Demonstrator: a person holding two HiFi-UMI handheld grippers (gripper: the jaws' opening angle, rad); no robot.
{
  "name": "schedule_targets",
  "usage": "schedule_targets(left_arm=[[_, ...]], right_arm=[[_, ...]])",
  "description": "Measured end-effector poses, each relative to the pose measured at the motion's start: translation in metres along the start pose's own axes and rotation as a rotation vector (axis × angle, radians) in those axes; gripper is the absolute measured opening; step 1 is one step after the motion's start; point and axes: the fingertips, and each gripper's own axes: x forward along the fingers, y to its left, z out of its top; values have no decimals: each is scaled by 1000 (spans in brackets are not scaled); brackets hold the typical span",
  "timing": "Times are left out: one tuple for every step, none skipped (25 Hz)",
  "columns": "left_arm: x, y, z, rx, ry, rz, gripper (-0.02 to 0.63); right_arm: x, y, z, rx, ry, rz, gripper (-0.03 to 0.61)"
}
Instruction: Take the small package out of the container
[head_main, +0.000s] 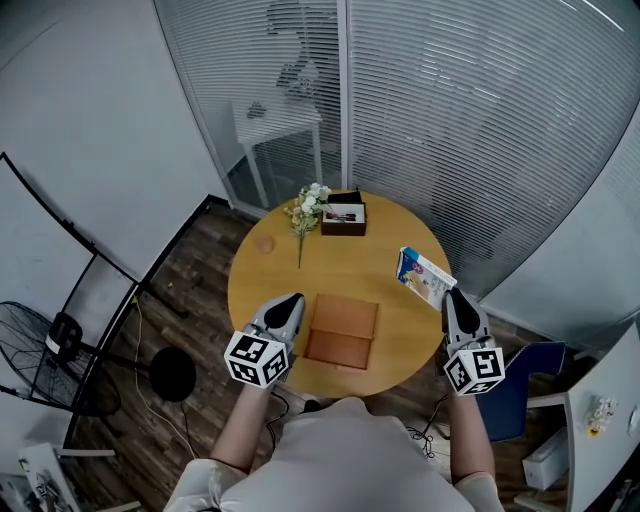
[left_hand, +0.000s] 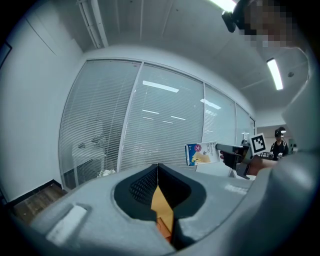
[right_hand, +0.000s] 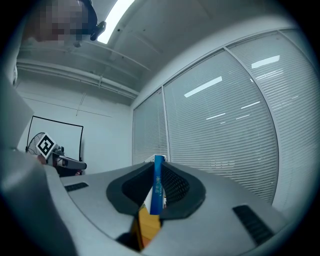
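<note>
fingers (right_hand: 176, 186) of the right gripper (head_main: 452, 298) are nearly closed on the small package (head_main: 425, 277), pinching one edge so it hangs clear of the round table (head_main: 258, 290); fingers (left_hand: 136, 186) of the left gripper (head_main: 291, 303) meet with nothing between them, idle beside the brown pad (head_main: 341, 331); both forearms reach forward, grippers about level over the near rim; the dark container (head_main: 343, 218) sits at the far side by the flowers (head_main: 308, 207), well apart from the package, so removal looks complete.
</note>
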Motion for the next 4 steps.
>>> schedule_targets(left_arm=[[-1,1,-1,-1,1,0,18],[-1,1,-1,-3,2,1,18],[-1,2,-2,-4,3,0,18],[-2,3,-3,-6,4,0,18]], right_arm=[[0,1,-1,-1,2,0,47],[1,1,-2,-1,4,-1,46],[1,2,-2,-1,6,-1,46],[1,3,-3,-1,7,-1,47]])
